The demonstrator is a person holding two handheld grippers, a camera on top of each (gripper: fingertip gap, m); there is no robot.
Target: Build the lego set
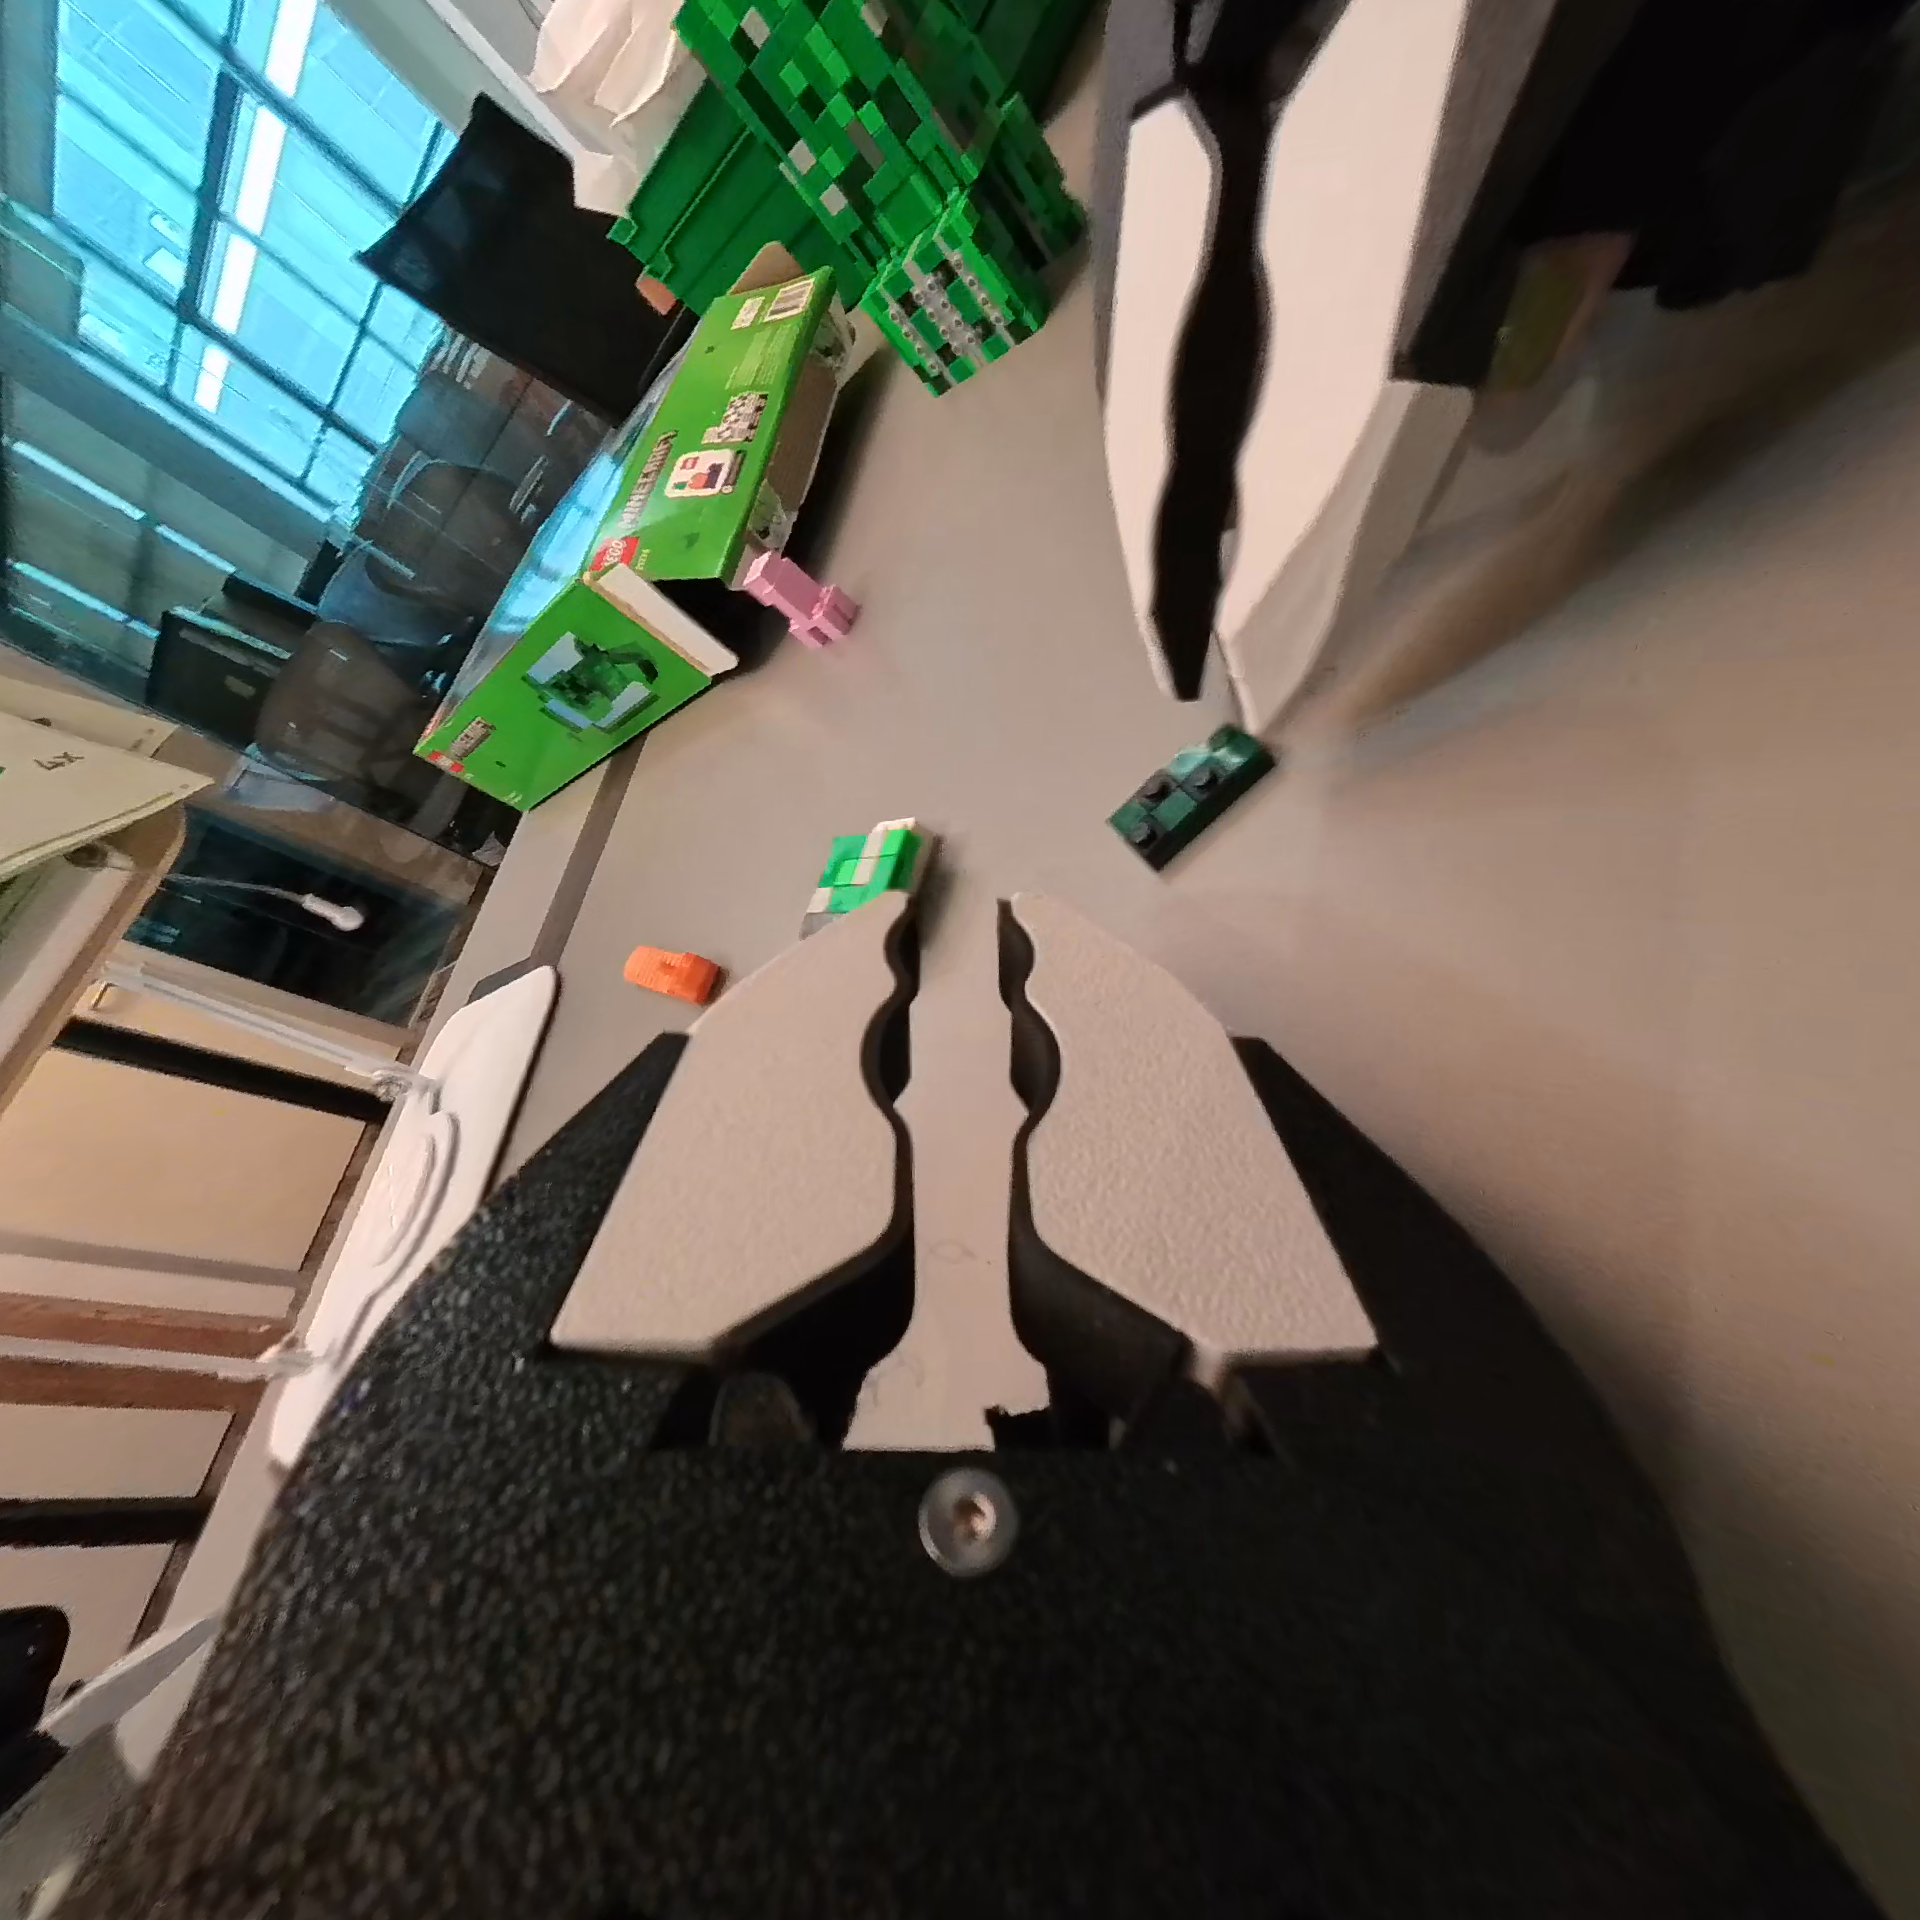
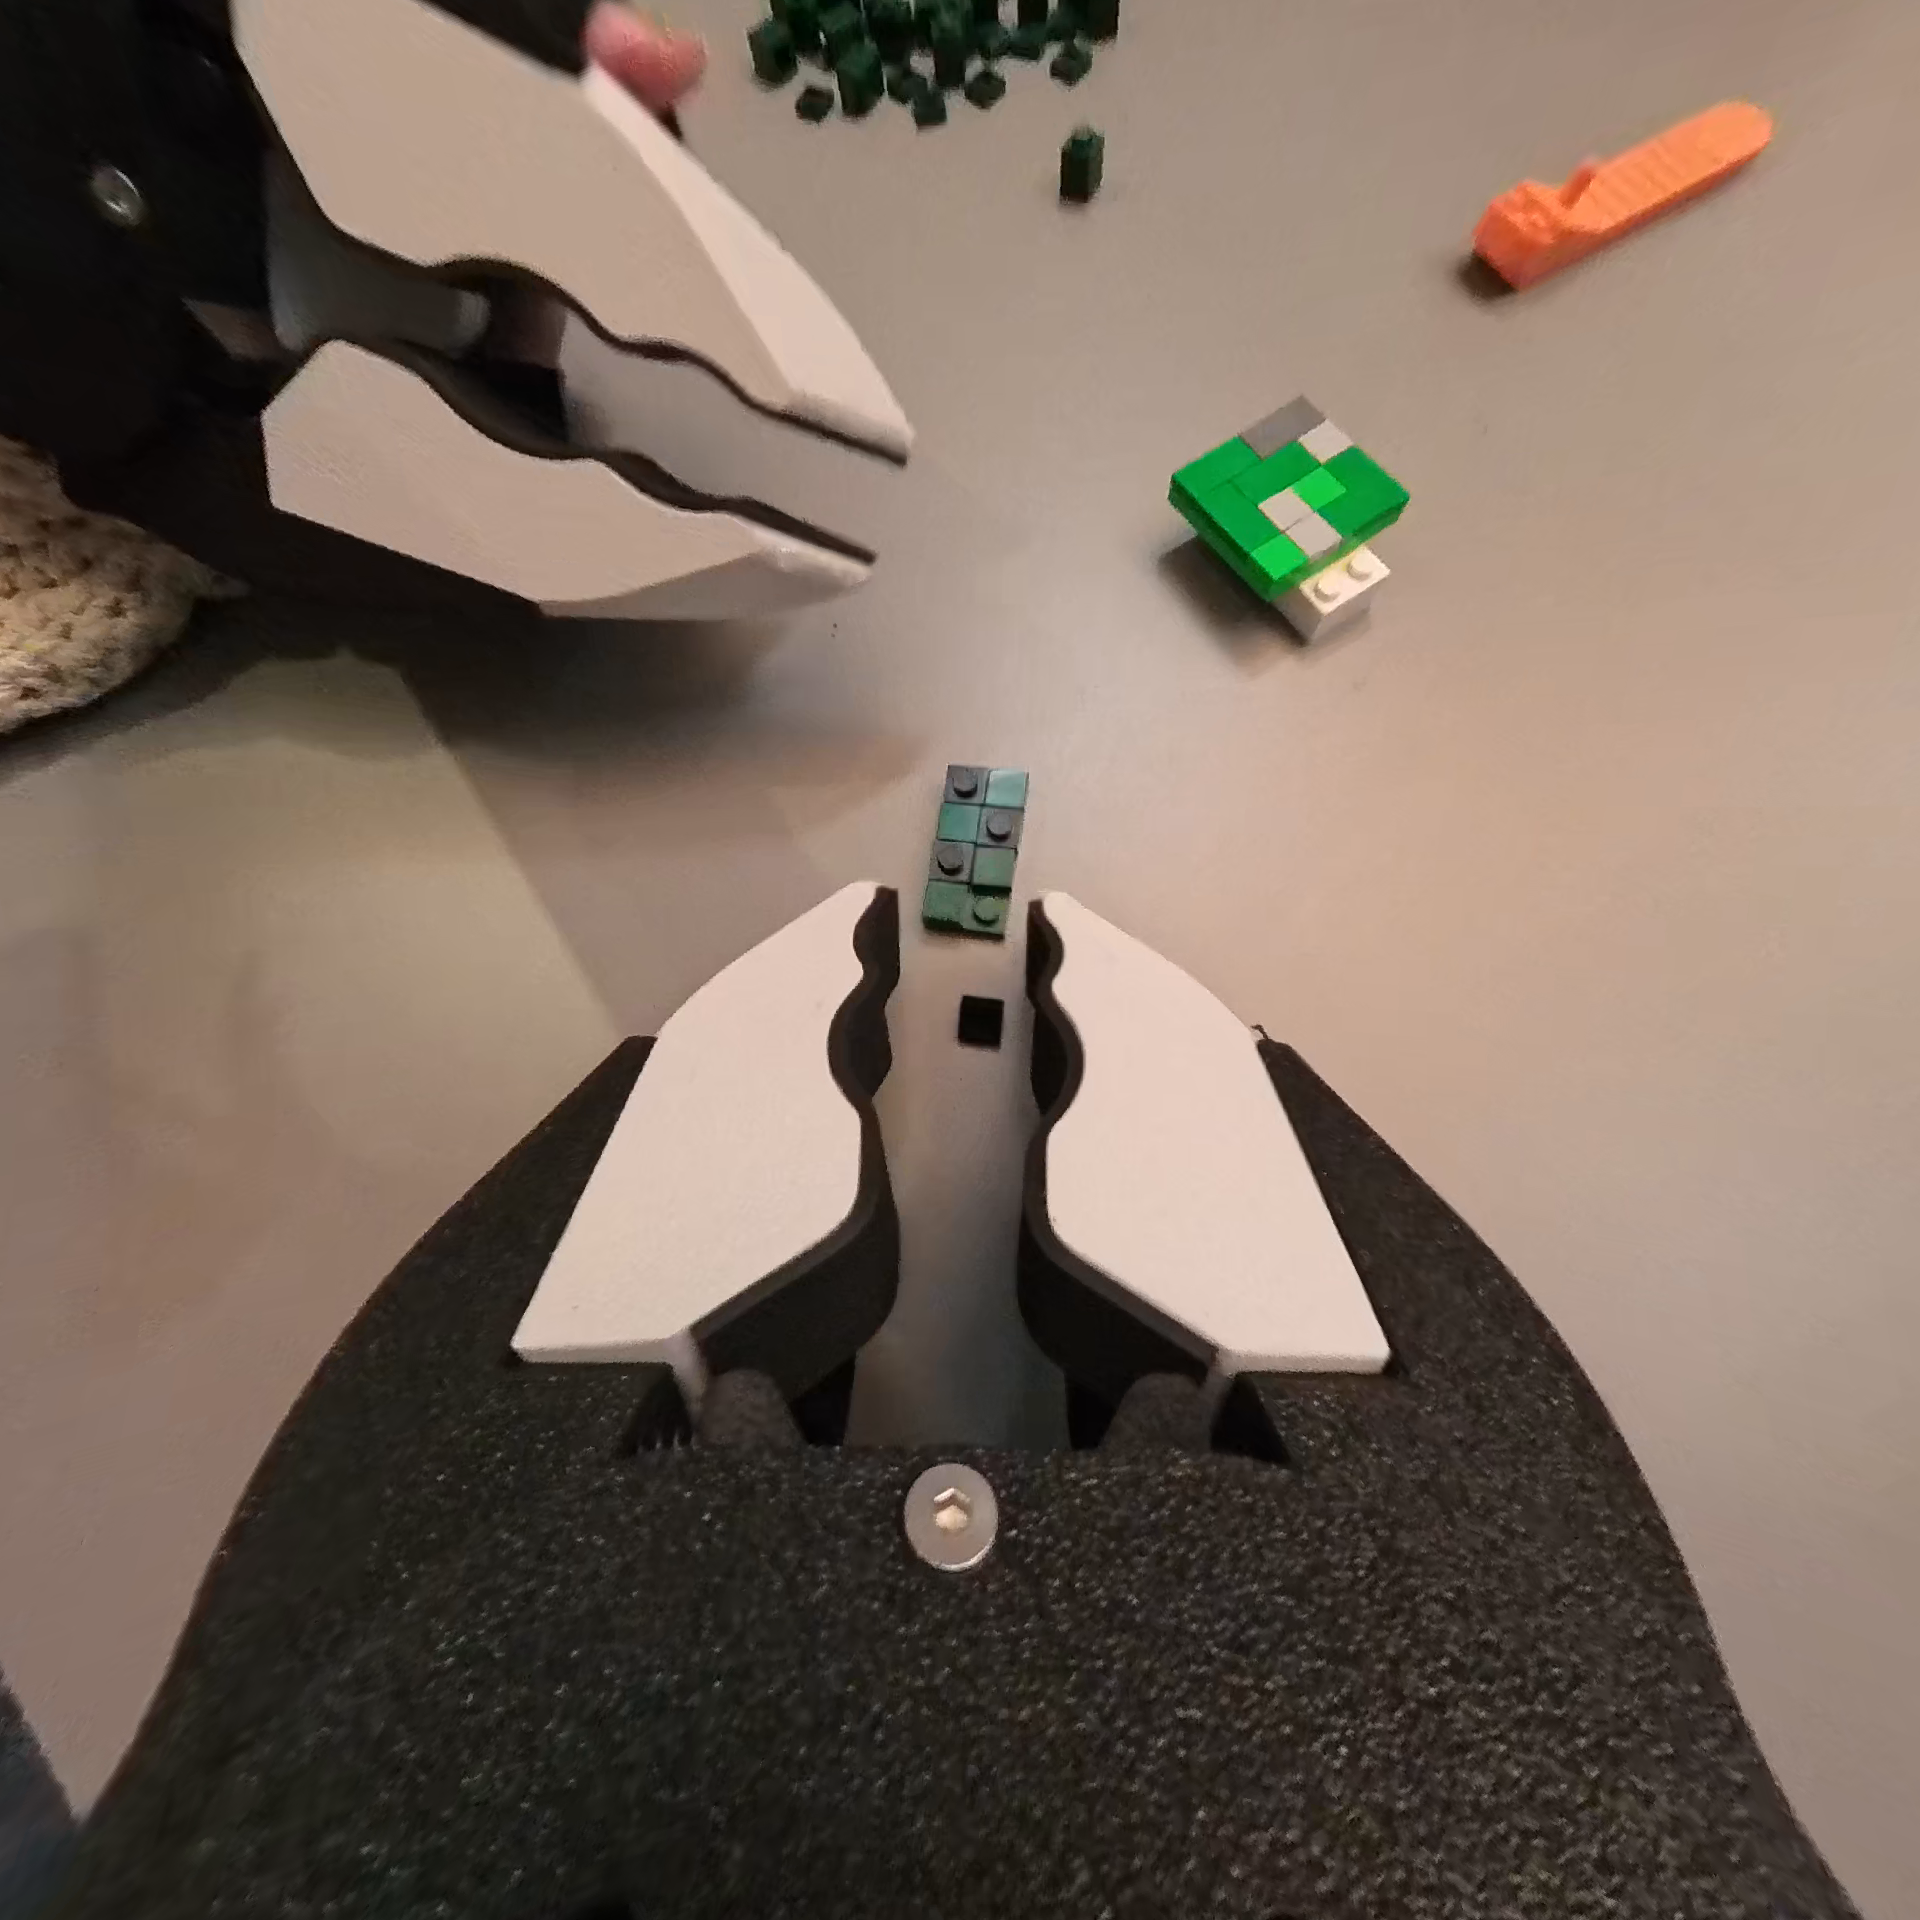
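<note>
1. The right claw (image 2: 961, 914) hangs over the grey tabletop (image 2: 1455, 935) with its jaws parted and nothing between them. The small dark-green plate (image 2: 975, 852), studs up and partly tiled, lies flat just ahead of the tips, its near end reaching into the gap.
2. The step in hand is likely picking up or steadying that plate. Bring the claw down squarely so both fingertips meet its long sides together; a skewed approach would probably spin so thin a piece.
3. Grip low and gently (the plate sits flush on the tabletop, so there is little edge to catch).
4. The left claw (image 2: 888, 509) hovers to the left and farther off, jaws almost together and holding nothing. In its own view, the gap between its tips (image 1: 961, 909) shows only tabletop.
5. Use the left claw to brace the plate's far end if it slides.
6. Mind the neighbours: the bright green and grey block assembly (image 2: 1288, 509) sits to the right, the orange brick separator (image 2: 1621, 192) beyond it, and loose dark-green pieces (image 2: 935, 62) lie at the far edge.
7. The large green build (image 1: 883, 177) and the set's box (image 1: 634, 551) stand well apart.
</note>
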